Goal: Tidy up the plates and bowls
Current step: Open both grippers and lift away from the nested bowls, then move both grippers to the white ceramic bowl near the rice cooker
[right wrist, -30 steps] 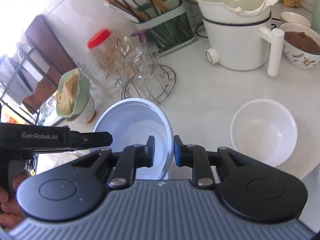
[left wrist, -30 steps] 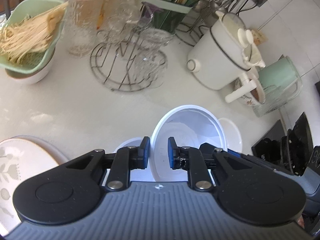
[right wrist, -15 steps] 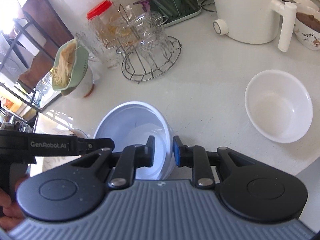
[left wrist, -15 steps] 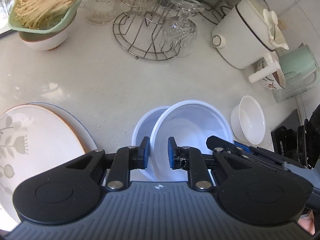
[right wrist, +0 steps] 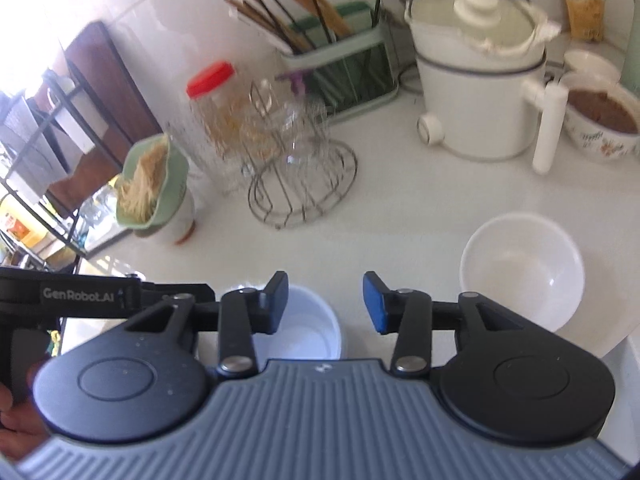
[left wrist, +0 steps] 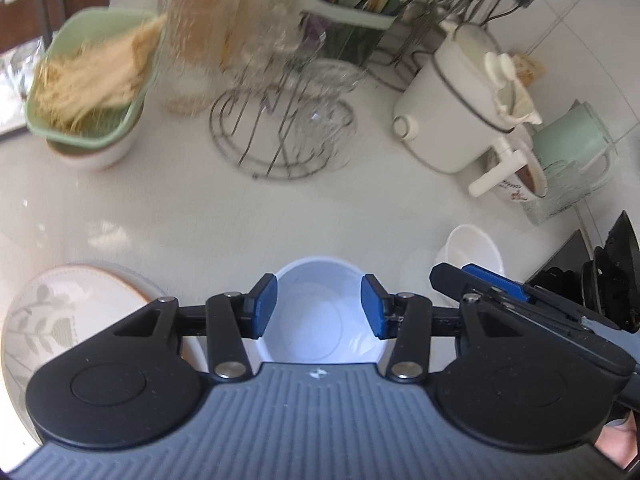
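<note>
Bowls are the nearest things in both views: a white bowl with a bluish tint (left wrist: 320, 316) sits on the white counter (left wrist: 200, 216) directly under the left gripper (left wrist: 319, 306), and it shows between the two blue pads, which do not touch it. The jaws of the left gripper have just been opening and now stand apart, with nothing pressed between them. In the right wrist view the same bowl (right wrist: 308, 328) lies low and to the left of the right gripper (right wrist: 325, 302), partly behind its left finger; the jaws of this gripper also have just been opening and they hold nothing. To the left of the bluish bowl, a flat plate with a leaf pattern (left wrist: 60, 312) lies at the edge of the counter. To the right, a plain white bowl (right wrist: 522, 270) stands alone and upright, apart from the bluish one. Farther back there is a round wire rack with glasses (left wrist: 280, 128), blurred. Beside it stand a jar with a red lid (left wrist: 200, 32) and a green basket with pale strips (left wrist: 92, 76) resting on a white bowl. At the far right is a white electric pot (right wrist: 476, 92) and a patterned bowl with brown content (right wrist: 604, 120).
</note>
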Tool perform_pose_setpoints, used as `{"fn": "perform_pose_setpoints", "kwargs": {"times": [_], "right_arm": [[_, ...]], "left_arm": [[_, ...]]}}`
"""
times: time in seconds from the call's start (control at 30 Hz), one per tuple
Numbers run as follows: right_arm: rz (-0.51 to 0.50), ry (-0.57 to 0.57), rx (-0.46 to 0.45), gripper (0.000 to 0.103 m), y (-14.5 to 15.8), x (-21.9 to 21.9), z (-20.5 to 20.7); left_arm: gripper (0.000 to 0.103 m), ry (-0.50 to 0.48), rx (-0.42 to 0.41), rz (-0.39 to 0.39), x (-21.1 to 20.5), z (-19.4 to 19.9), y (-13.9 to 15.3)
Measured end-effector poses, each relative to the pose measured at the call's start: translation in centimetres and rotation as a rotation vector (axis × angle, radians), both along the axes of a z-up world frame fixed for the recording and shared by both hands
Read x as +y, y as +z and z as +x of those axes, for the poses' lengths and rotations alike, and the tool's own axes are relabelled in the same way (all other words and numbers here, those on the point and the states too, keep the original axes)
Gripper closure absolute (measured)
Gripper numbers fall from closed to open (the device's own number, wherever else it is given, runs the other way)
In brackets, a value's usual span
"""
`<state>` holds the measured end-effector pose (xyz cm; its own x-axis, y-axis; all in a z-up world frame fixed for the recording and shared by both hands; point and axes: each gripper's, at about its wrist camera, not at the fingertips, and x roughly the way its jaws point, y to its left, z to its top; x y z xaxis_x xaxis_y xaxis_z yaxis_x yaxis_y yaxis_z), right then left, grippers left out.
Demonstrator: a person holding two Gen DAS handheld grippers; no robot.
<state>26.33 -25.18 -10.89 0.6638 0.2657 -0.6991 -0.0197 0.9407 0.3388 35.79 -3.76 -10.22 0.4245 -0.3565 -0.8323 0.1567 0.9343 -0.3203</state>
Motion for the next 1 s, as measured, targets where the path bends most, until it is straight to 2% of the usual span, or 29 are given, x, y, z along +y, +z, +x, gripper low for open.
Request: {"fn": "perform_pose_setpoints", "kwargs": {"times": [0.13,0.4,1.0], "right_arm": [[-0.013,-0.017,-0.046,0.059,1.2,-0.6,-0.5],[-0.038,-0.074,-0.096,0.059,2.3,-2.2,-1.5],[-0.100,-0.223,-0.098,0.059,1.9,-5.8,-3.2]], "left_arm": [[0.051,-0.026,-0.045,0.003,-1.1,-0.2,1.6],[0.051,-0.077,-0.079,-0.009,-3.2,-0.3,2.8],[0.051,-0.202,-0.079,-0.004,-8.4,1.1,2.2]]}}
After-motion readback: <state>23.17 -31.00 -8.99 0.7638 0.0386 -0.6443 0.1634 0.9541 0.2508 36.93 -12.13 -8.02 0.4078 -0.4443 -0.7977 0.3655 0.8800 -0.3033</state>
